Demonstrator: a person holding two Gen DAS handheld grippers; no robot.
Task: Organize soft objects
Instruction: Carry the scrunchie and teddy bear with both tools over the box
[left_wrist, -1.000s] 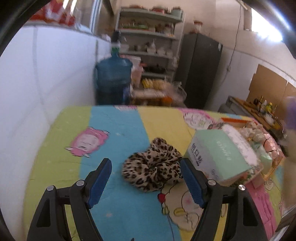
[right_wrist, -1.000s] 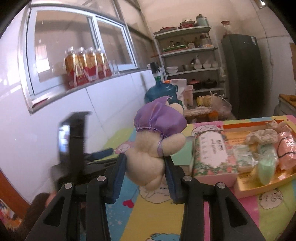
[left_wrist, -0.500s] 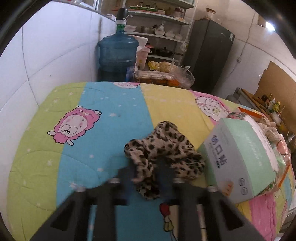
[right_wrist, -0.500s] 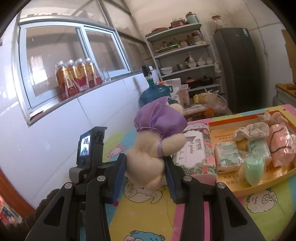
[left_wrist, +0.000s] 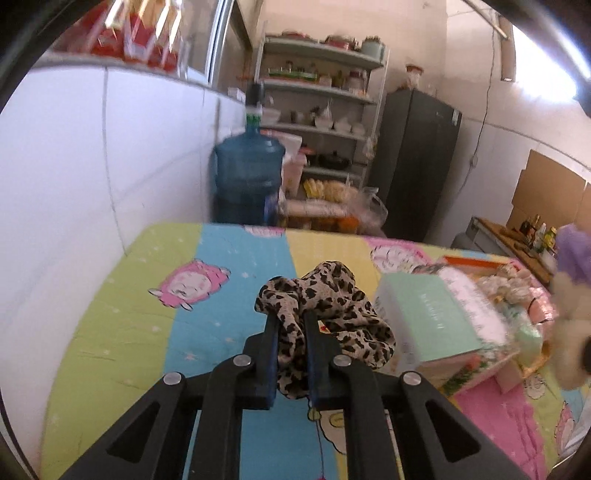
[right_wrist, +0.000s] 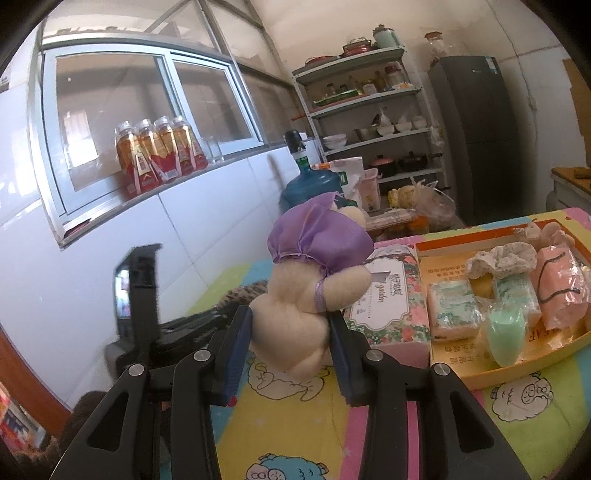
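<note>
Left gripper (left_wrist: 290, 332): jaws clamped on the leopard-print scrunchie (left_wrist: 325, 314), blue pads nearly together with a fold of fabric pinched between them. They have just closed onto it. The bulk of the scrunchie spills out past the fingertips toward 1 o'clock and to the right, crumpled; its long axis runs roughly 10 to 4 o'clock in the left wrist view. Whether it rests on the surface (left_wrist: 147, 332) or hangs clear of it I cannot tell. The gripper points forward and down over the blue stripe of the cartoon-print cover.

At 3 o'clock from the scrunchie, just beside it, lies a mint-green box (left_wrist: 428, 317), its long axis 11 to 5 o'clock.

Right gripper (right_wrist: 291, 339): jaws part-way apart, clamped on the lower body of a cream plush toy (right_wrist: 295, 314) with a purple cap (right_wrist: 317, 236). The toy stands upright between the pads, long axis 12 to 6 o'clock, cap uppermost, one arm out toward 3 o'clock. It is held above the surface. The gripper tilts gently downward.

In the right wrist view, at 3 o'clock from the toy: a floral tissue box (right_wrist: 388, 295), then an orange tray (right_wrist: 517, 365) holding wrapped soft packs. At 9 o'clock, the left gripper's body shows, blurred.
</note>
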